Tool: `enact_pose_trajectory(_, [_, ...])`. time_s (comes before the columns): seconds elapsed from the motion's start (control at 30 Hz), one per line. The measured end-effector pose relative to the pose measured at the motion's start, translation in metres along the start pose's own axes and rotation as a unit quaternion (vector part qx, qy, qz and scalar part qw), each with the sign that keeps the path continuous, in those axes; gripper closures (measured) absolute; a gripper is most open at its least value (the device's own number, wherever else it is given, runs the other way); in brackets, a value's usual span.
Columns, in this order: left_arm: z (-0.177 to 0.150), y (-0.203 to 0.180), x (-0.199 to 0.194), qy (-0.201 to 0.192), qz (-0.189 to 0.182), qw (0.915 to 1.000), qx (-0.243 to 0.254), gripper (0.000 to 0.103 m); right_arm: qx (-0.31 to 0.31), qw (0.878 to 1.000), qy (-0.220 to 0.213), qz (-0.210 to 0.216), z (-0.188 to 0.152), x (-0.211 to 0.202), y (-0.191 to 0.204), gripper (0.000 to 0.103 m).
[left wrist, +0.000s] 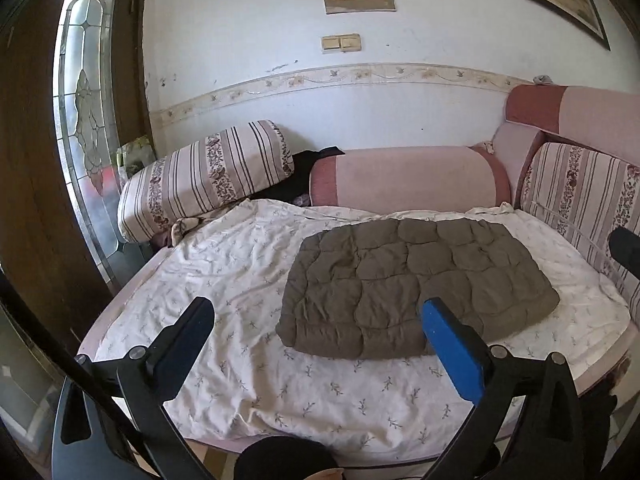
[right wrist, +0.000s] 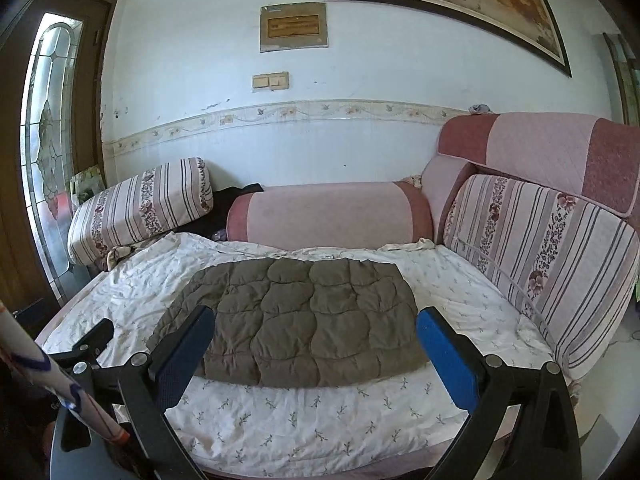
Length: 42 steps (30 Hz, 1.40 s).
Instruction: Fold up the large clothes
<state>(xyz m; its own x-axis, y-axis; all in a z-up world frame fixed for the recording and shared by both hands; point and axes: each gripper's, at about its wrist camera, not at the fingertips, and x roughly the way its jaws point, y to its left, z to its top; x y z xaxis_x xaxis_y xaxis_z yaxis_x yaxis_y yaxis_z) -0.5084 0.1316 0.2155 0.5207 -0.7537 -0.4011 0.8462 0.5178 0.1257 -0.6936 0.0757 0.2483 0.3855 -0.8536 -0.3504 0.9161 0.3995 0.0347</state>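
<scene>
A brown quilted garment [left wrist: 412,288] lies folded into a flat rectangle on the white flowered sheet [left wrist: 224,280] of a sofa seat. In the right wrist view the same folded garment [right wrist: 296,320] lies straight ahead. My left gripper [left wrist: 316,320] hangs open above the seat's front part, back from the garment's near edge, with nothing between its fingers. My right gripper [right wrist: 316,328] is open too and empty, held in front of the garment. The left gripper's finger [right wrist: 96,334] shows at the lower left of the right wrist view.
Along the wall lie a striped bolster [left wrist: 208,176] and a pink bolster [left wrist: 408,176], with dark cloth [left wrist: 296,180] between them. A striped back cushion [right wrist: 548,264] borders the seat on the right. A door with patterned glass [left wrist: 84,120] stands at the left. A rolled paper tube [right wrist: 52,376] crosses the near left.
</scene>
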Motion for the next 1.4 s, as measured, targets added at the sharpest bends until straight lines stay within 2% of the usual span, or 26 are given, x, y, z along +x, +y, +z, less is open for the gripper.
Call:
enact_pose_trajectory(0.17, [-0.001, 0.002, -0.001, 0.006, -0.011, 0.9999, -0.002, 0.0, -0.011, 1.0, 0.001, 0.004, 0.001, -0.002, 0.011, 0.0])
enact_pose_trajectory(0.37, [-0.001, 0.005, 0.006, 0.019, -0.009, 0.9998, -0.008, 0.0, -0.023, 1.0, 0.005, 0.009, 0.003, 0.002, 0.021, 0.0])
enact_pose_trajectory(0.57, [-0.003, 0.008, 0.018, 0.03, 0.005, 0.9995, -0.007, 0.0, -0.023, 0.999, 0.02, 0.011, 0.0, 0.018, 0.025, 0.0])
enact_pose_trajectory(1.0, [-0.012, 0.012, 0.053, 0.075, -0.006, 0.9971, -0.008, 0.0, -0.036, 0.998, 0.044, 0.019, -0.003, 0.048, 0.04, 0.0])
enact_pose_trajectory(1.4, [-0.018, 0.009, 0.072, 0.091, -0.011, 0.9958, 0.0, 0.0, -0.035, 0.997, 0.066, 0.016, -0.01, 0.069, 0.043, 0.0])
